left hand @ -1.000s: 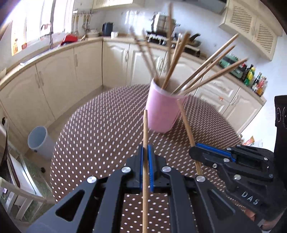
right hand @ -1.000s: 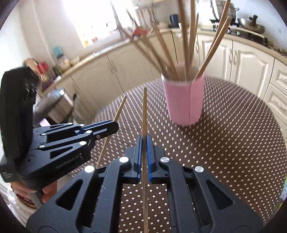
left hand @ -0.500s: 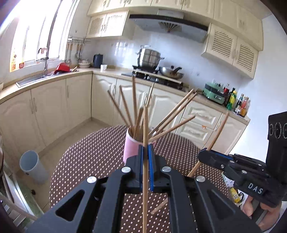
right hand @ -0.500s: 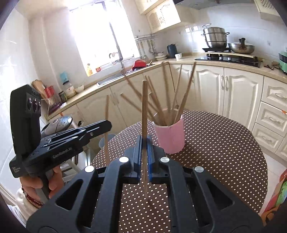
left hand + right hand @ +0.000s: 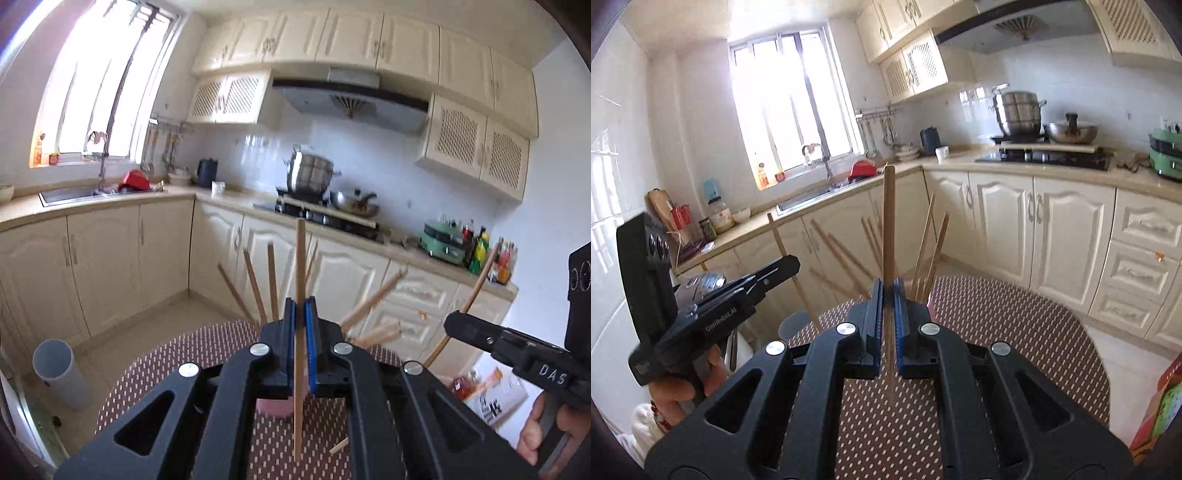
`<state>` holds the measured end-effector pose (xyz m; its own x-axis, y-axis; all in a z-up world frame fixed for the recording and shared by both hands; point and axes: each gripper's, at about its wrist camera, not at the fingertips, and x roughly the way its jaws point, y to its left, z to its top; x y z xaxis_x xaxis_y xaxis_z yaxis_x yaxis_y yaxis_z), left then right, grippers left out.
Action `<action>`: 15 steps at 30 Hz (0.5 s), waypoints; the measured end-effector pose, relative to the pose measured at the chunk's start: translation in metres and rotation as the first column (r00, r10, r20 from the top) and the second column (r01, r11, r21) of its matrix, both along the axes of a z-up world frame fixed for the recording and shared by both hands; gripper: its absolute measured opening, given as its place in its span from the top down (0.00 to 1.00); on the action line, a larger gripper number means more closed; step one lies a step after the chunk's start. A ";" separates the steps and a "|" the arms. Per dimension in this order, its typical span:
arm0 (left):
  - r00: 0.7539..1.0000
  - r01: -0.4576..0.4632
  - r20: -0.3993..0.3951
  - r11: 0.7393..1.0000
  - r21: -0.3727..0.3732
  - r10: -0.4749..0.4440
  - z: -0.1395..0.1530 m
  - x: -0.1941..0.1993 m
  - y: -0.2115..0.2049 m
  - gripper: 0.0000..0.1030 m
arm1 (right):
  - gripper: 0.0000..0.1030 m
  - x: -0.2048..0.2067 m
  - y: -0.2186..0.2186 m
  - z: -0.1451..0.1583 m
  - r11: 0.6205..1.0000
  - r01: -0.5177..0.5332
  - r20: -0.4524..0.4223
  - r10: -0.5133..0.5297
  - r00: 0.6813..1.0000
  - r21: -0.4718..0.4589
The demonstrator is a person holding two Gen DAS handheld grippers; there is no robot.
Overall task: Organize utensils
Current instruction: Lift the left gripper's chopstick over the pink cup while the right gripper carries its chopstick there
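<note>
My left gripper (image 5: 300, 306) is shut on a wooden chopstick (image 5: 300, 258) that stands upright between its blue pads. My right gripper (image 5: 888, 286) is shut on another wooden chopstick (image 5: 888, 221), also upright. The pink cup (image 5: 273, 408) stands on the dotted brown table (image 5: 177, 362), mostly hidden behind my left gripper, with several chopsticks (image 5: 255, 284) fanning out of it. In the right wrist view those chopsticks (image 5: 934, 243) rise behind my fingers. The other gripper shows at the side of each view, the right one (image 5: 517, 354) and the left one (image 5: 713, 302), each holding its chopstick.
A grey bin (image 5: 61, 373) stands on the floor left of the table. Cream kitchen cabinets (image 5: 1052, 236) and a counter with a stove and pots (image 5: 310, 181) run behind. A colourful box (image 5: 1160, 410) sits at the table's right edge.
Both grippers have risen and tilted upward with their chopsticks. The cup has dropped low in both views and is now largely hidden behind the fingers.
</note>
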<state>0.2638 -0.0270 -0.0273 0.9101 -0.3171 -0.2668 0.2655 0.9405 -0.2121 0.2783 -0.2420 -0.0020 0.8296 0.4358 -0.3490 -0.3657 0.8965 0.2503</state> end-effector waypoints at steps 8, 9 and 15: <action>0.987 -0.061 0.148 0.997 -0.052 0.068 0.027 0.015 -0.011 0.94 | 0.94 0.010 0.002 0.035 1.000 0.029 0.124 -0.028 0.992 -0.006; 0.985 -0.063 0.158 0.997 -0.055 0.071 0.030 0.018 -0.013 0.94 | 0.94 0.012 0.005 0.038 0.999 0.043 0.145 -0.040 0.989 -0.022; 0.976 -0.086 0.196 0.994 -0.068 0.098 0.037 0.031 -0.015 0.94 | 0.94 0.030 0.008 0.043 0.998 0.065 0.192 -0.062 0.979 -0.011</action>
